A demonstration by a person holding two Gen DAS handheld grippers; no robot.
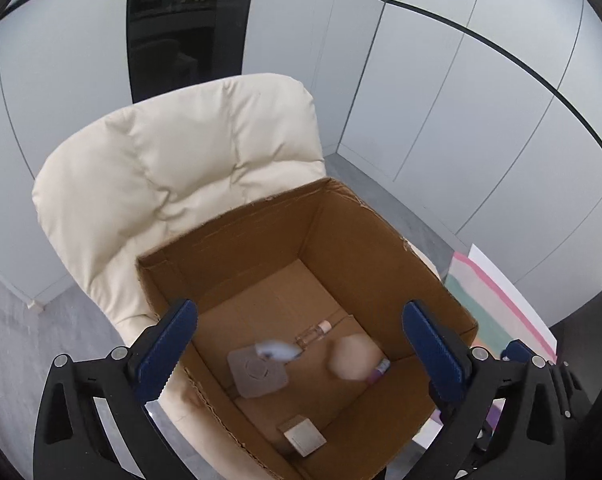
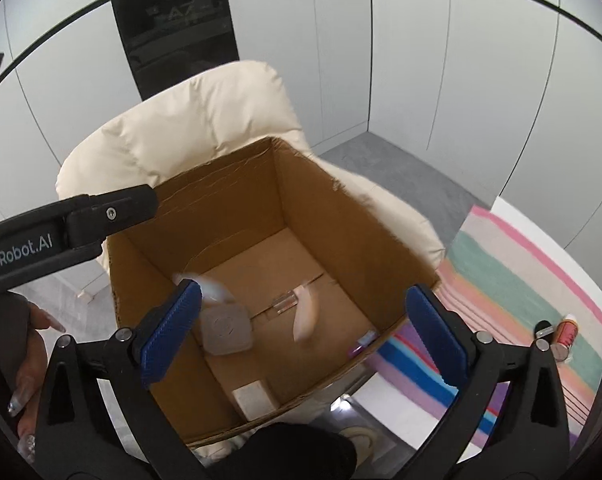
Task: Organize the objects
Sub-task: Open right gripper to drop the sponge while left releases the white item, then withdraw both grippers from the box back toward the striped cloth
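Above the cardboard box (image 1: 381,248) both the left gripper (image 1: 297,344) and right gripper (image 2: 301,332) stand wide apart, nothing between them. Below, two blurred pale objects (image 1: 351,358) look mid-drop onto the box floor, beside a square pad (image 1: 257,372) and a small vial (image 1: 313,332). This looks like the release step; next would be fetching the red-labelled tube (image 2: 565,338) on the striped cloth (image 2: 501,280) beside the box.

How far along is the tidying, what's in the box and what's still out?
Done: the cardboard box on the cream chair already holds a square pad, a clear vial and a small block. In hand: nothing; both hand-held grippers, left and right, are open above the box, with two blurred items inside. Left: a red bottle on the striped cloth.
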